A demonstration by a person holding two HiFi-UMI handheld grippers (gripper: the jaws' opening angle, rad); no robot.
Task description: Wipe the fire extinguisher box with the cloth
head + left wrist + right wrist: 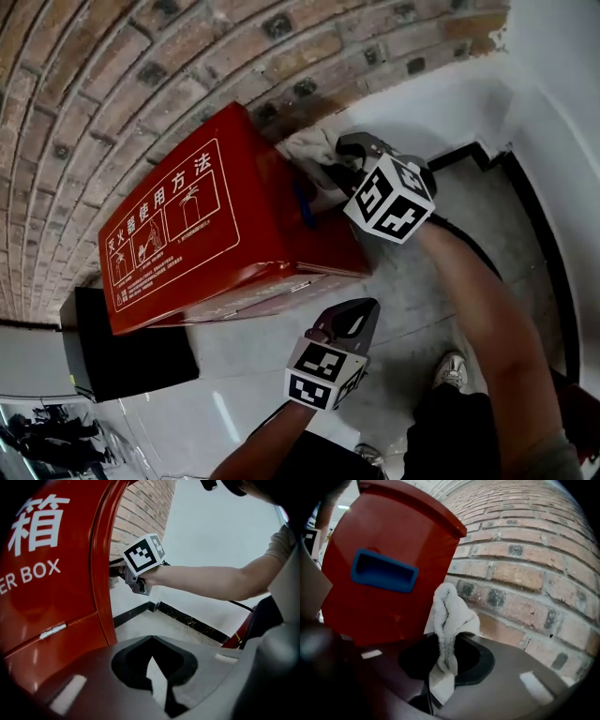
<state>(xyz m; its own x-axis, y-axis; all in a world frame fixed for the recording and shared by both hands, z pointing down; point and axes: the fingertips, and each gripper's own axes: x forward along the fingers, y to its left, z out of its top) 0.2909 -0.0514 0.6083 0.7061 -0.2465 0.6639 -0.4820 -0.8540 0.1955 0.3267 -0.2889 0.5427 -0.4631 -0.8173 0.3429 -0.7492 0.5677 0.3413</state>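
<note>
My right claw is clamped partway closed on a bunched white cloth, which stands up out of the jaws. My left claw is drawn in to a sliver with nothing in it, and it hangs low in front of the box.

The red fire extinguisher box stands on the floor at its edge along the brick wall, near the corner where the brick meets a white wall. The cloth sits at the box's right end, by the rear corner next to the bricks and just beside the panel with the blue recessed handle. I cannot tell whether it touches the metal yet.

I judge that I am just bringing the cloth to that end panel. Next I need to press the wad flat against the red face and sweep it across. The bunched tip will smear more than wipe unless I lean it in.

A black skirting runs along the white wall's foot. A dark block sits on the pale, glossy floor just beside the box's far end.
</note>
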